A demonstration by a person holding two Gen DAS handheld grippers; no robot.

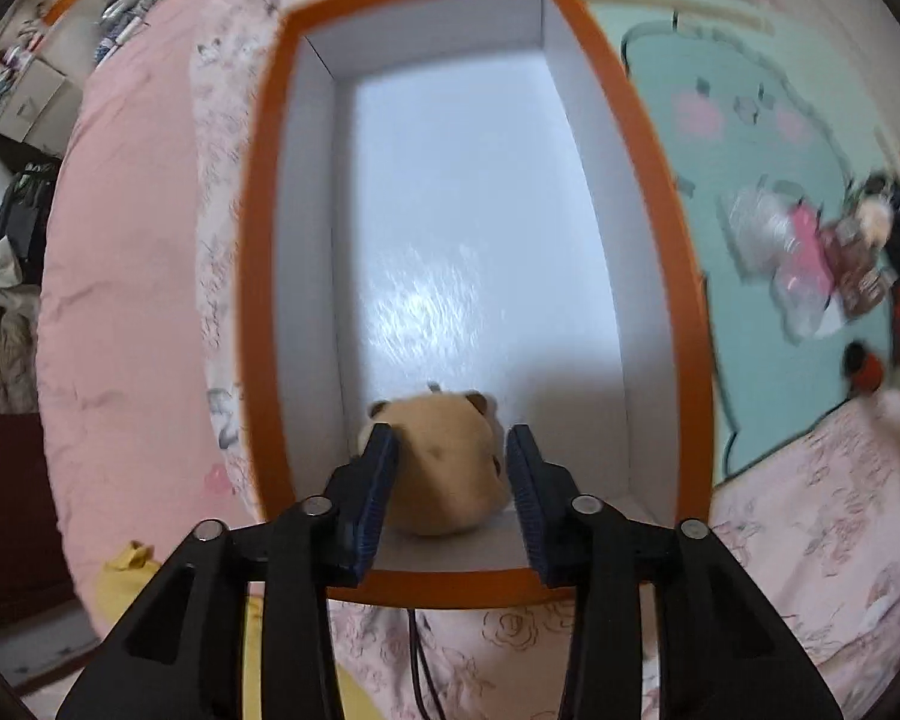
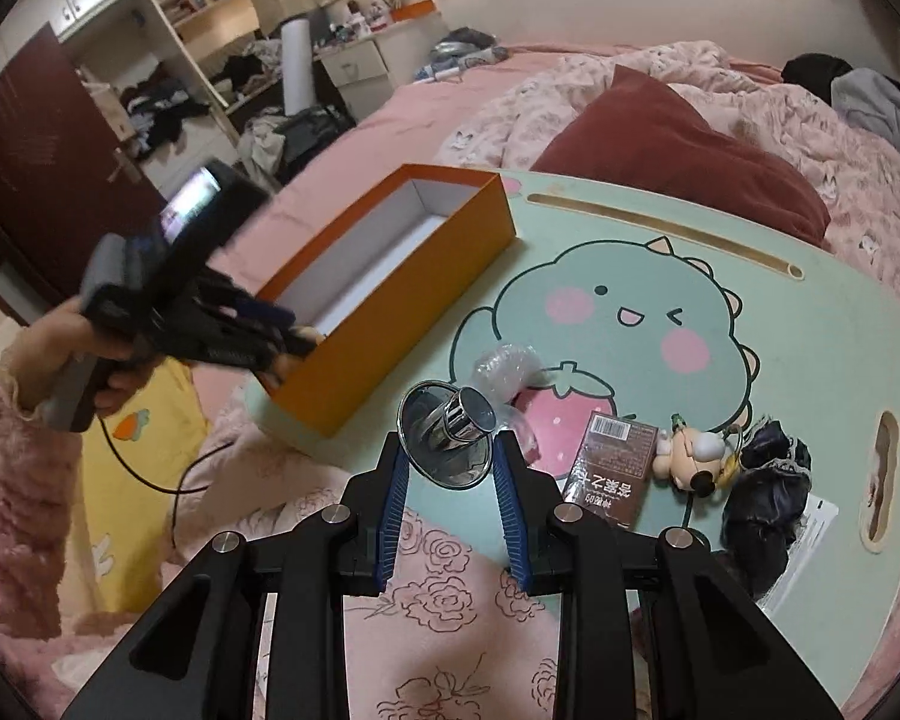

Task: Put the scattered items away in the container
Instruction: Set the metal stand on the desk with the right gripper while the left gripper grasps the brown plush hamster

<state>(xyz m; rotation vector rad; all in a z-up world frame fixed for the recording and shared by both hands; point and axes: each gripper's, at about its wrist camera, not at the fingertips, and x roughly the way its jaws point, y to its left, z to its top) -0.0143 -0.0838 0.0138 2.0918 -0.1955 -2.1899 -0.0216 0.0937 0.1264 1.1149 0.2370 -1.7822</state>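
The left hand-held gripper (image 1: 453, 450) points down into the near end of the orange box (image 1: 660, 192), a small tan plush toy (image 1: 450, 468) sitting between its blue pads. The left pad touches the toy's side; the right pad seems to stand just off it, so whether the toy is pinched or already let go I cannot tell. The toy looks to rest on the white floor of the box, close against the near wall, which would suit a drop-off at that end, leaving the far stretch free for the other items.

The right hand-held gripper (image 2: 447, 450) is pinching a shiny metal funnel-like piece (image 2: 450, 438) by the edges of its wide rim, held above the near edge of the mint-green worktop (image 2: 810, 330). Its narrow neck points away from the camera (and a little rightward), with the wide mouth toward the gripper. The box lies lengthwise, its long axis running from the near left corner of the worktop toward the far middle.

Waiting on the worktop: a brown packet (image 2: 615, 465), a small doll keychain (image 2: 699, 459), a dark cloth bundle (image 2: 762, 492) and crumpled clear plastic (image 2: 507, 369).
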